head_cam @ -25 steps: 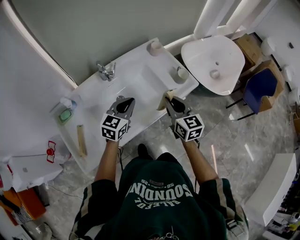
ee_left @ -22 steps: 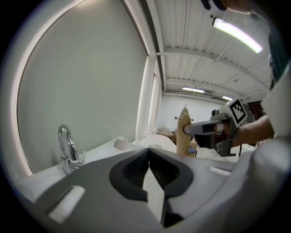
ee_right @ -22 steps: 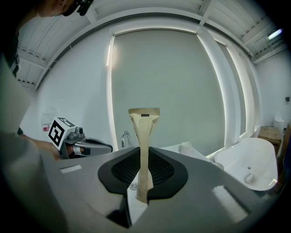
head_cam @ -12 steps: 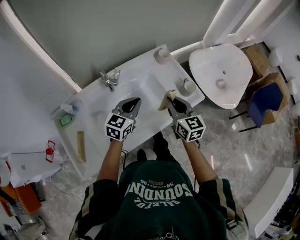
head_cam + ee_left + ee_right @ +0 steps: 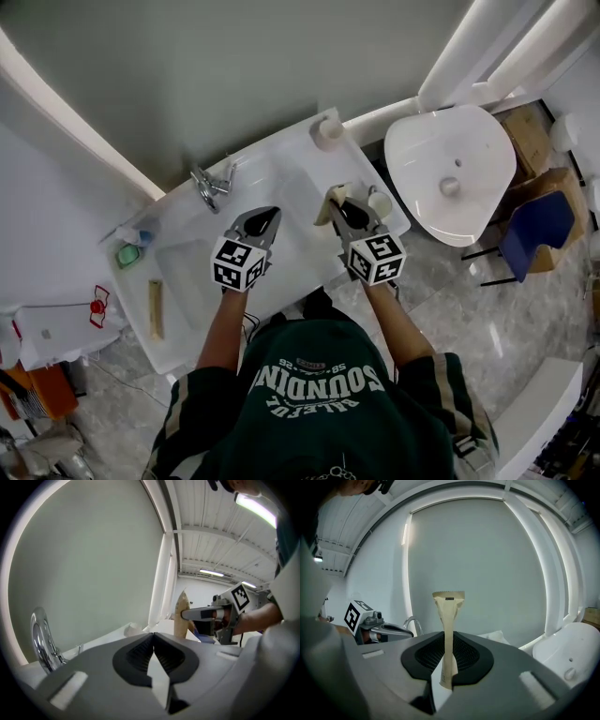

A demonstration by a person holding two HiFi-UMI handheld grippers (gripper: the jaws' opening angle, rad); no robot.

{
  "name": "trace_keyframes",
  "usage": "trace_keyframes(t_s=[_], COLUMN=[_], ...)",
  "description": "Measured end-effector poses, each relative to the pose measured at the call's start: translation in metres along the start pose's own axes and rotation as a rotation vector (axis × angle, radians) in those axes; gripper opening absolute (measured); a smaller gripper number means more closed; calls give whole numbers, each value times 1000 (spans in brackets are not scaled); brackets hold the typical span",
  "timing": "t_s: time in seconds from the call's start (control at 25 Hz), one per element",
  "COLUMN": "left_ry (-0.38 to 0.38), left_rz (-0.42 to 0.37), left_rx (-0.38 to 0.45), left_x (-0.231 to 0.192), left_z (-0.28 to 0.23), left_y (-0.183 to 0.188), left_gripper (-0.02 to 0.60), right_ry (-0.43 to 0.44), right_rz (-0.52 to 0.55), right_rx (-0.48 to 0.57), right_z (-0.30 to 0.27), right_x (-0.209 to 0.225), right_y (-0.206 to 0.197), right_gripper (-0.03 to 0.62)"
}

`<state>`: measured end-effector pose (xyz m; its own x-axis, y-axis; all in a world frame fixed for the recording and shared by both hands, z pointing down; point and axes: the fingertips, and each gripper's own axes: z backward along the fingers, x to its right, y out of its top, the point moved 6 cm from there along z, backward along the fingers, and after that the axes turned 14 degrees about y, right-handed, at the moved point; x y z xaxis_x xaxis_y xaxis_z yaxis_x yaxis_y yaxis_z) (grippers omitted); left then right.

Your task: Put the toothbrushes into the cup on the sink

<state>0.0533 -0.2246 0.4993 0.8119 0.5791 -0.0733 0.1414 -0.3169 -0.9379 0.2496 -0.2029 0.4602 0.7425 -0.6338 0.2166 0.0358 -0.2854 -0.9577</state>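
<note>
My right gripper (image 5: 341, 204) is shut on a toothbrush in a tan paper wrapper (image 5: 335, 198), held upright over the right part of the white sink counter (image 5: 281, 155). In the right gripper view the wrapper (image 5: 449, 620) stands pinched between the jaws of the right gripper (image 5: 447, 641). A small white cup (image 5: 379, 202) sits just right of it at the counter's edge. My left gripper (image 5: 263, 220) hovers over the basin, shut and empty; its jaws meet with nothing between them at the left gripper (image 5: 153, 638). A second wrapped toothbrush (image 5: 156, 309) lies on the counter's left end.
A chrome faucet (image 5: 208, 184) stands at the back of the basin. A green soap (image 5: 129, 254) lies at the left, another pale container (image 5: 328, 129) at the back right corner. A white toilet (image 5: 450, 169) stands to the right of the counter.
Both grippers have moved forward over the sink toward the wall, the right one carrying the wrapped toothbrush nearer the white cup. Both stay shut.
</note>
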Motion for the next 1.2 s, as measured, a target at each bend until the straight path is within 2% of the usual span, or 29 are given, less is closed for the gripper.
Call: trace_keyframes(t_s=[0.28, 0.92, 1.2], left_ry=[59, 256, 322], left_rz=[27, 120, 160], left_rx=[-24, -107, -133], left_x=[-7, -38, -50], left_z=[-19, -19, -19], left_y=[-1, -28, -37], left_gripper=[51, 51, 51], right_ry=[37, 14, -23], right_rz=[-7, 90, 63], right_rx=[-11, 81, 57], right_z=[-21, -95, -136], right_x=[44, 187, 247], right_y=[11, 107, 101], right_gripper=[44, 44, 44])
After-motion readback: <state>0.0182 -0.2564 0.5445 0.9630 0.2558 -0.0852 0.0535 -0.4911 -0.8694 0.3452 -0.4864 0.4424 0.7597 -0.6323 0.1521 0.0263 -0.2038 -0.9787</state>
